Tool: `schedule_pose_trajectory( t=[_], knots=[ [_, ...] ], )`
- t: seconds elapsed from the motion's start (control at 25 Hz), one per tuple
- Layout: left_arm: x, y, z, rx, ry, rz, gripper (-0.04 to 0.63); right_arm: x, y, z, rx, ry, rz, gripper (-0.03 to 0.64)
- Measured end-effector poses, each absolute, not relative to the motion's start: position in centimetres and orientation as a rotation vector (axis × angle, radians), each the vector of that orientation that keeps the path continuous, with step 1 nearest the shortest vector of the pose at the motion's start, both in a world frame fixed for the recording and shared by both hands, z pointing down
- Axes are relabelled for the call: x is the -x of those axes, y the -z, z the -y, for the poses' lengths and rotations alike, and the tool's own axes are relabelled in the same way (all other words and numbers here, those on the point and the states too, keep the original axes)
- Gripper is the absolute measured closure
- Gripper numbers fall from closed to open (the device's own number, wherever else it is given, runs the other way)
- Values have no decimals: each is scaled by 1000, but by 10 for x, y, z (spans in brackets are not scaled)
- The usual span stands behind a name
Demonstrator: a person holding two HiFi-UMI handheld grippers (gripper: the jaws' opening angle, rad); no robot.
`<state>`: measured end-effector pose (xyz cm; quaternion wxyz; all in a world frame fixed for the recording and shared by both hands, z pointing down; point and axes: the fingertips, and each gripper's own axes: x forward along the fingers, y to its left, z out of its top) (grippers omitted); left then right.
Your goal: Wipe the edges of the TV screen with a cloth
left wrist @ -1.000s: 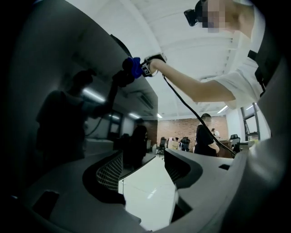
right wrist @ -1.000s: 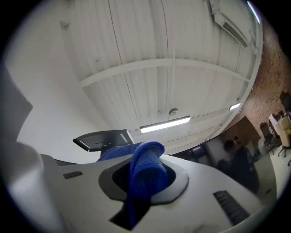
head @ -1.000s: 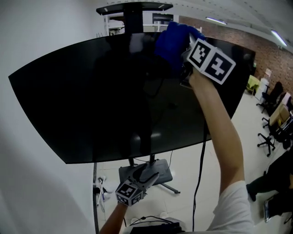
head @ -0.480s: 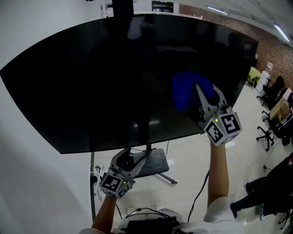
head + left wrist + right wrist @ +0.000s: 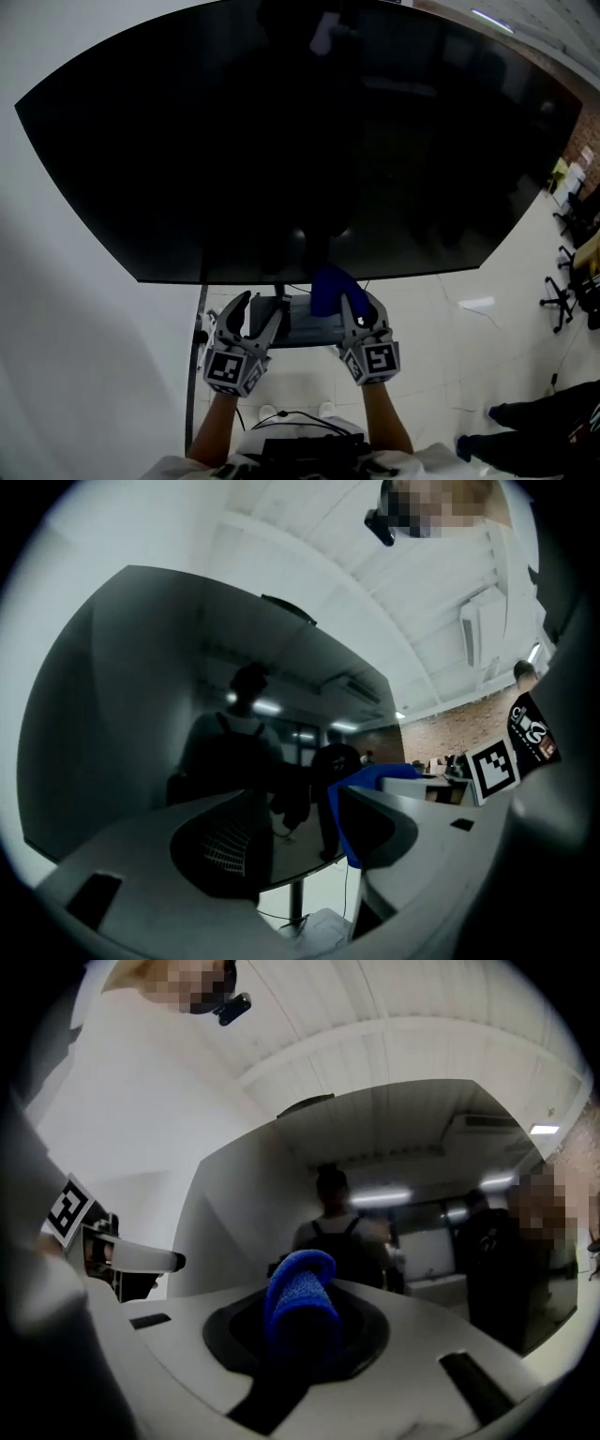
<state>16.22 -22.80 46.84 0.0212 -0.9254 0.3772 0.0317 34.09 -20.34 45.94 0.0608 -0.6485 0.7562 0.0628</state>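
A wide, glossy black TV screen (image 5: 300,141) fills most of the head view, and its surface mirrors ceiling lights and dim figures. Under the middle of its bottom edge stands a flat grey stand base (image 5: 314,330) on a pale tiled floor (image 5: 450,356). A white wall (image 5: 84,366) lies to the left and a black office chair (image 5: 560,298) at the far right.

Both grippers hang just below that bottom edge and partly cover the stand base. The grey plastic left gripper (image 5: 258,309) has its jaws spread with nothing held; only the screen's lower edge shows through the gap. The right gripper (image 5: 362,309) is closed on a soft, nubbly blue cloth (image 5: 329,287), whose rolled fold stands up above the curved jaws. The fold's top meets the screen's bottom edge near its middle, but whether they touch cannot be told.
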Motion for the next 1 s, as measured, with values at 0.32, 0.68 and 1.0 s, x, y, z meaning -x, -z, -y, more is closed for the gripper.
schedule_pose_trajectory(
  t=[0.32,0.68,1.0],
  knots=[
    [-141,-488,234,2853,-60,-1259,325,-311,-491,212,1913,-86,-2352,551],
    [-135,-496,236,2849,-64,-1248,325,-318,-485,220,1938,-85,-2309,551],
    [-130,-491,230,2866,-96,-1269,325,-296,-477,216,1870,-72,-2342,551]
  ],
)
